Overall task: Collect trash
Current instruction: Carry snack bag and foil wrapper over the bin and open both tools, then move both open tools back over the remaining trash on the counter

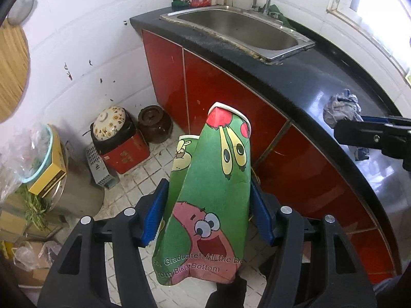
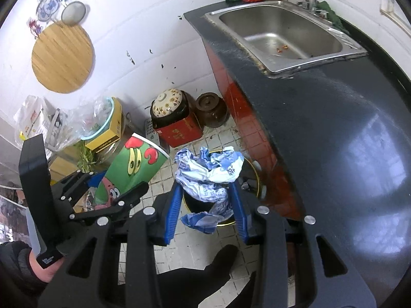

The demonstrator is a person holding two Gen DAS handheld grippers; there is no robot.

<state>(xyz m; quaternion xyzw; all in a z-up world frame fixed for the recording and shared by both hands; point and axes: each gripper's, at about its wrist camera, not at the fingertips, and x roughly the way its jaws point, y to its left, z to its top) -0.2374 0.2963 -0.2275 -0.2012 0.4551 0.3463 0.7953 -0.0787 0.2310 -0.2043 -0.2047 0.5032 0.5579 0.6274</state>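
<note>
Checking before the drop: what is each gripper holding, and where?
Left gripper: crushed paper cup, pinched across its lower body. Right gripper: crumpled wrapper, around its middle.

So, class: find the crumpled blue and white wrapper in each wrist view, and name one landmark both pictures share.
Left wrist view: crumpled wrapper at the far right edge, held by the right gripper.
Right wrist view: crumpled wrapper at centre, between the blue pads.
Shared landmark: the steel sink.
</note>
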